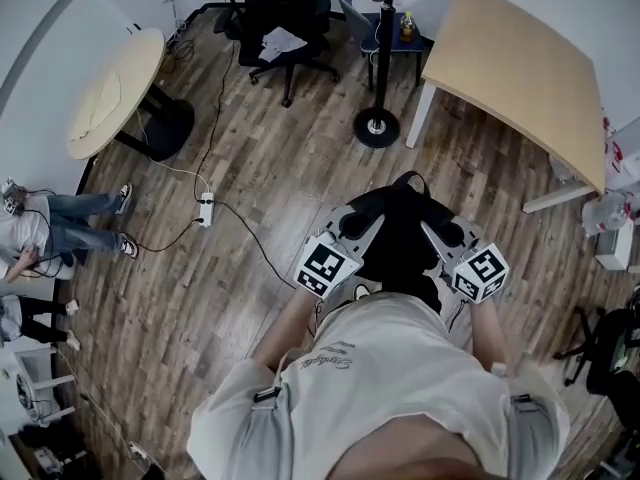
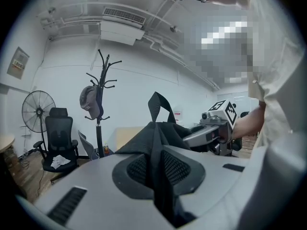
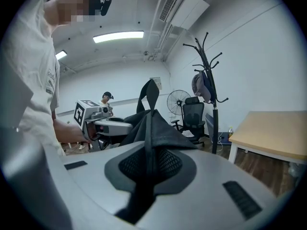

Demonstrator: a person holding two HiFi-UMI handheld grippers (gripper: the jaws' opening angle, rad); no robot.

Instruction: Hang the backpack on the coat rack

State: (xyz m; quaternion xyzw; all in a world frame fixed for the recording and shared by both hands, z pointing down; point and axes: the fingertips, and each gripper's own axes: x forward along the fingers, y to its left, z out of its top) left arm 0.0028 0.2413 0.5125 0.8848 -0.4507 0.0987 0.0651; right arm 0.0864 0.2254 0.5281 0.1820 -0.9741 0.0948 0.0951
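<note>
I hold a black backpack (image 1: 400, 248) in front of my body, stretched between both grippers. The left gripper (image 1: 356, 226) is shut on its fabric at one side, the right gripper (image 1: 444, 232) on the other. In the left gripper view the jaws (image 2: 156, 169) pinch a black fold of the backpack (image 2: 144, 138), and its carry loop (image 2: 159, 107) stands up behind. The right gripper (image 3: 149, 164) pinches the backpack (image 3: 156, 128) the same way. The black coat rack (image 2: 99, 109) stands ahead on a round base (image 1: 376, 128), with a grey item hanging on it (image 2: 89, 101).
A light wooden table (image 1: 520, 68) stands right of the rack, with a black office chair (image 1: 285, 18) to the rack's left. A round table (image 1: 110, 93), a power strip with cable (image 1: 207, 208) and a seated person (image 1: 40, 228) are at the left. A fan (image 2: 37, 111) stands by the wall.
</note>
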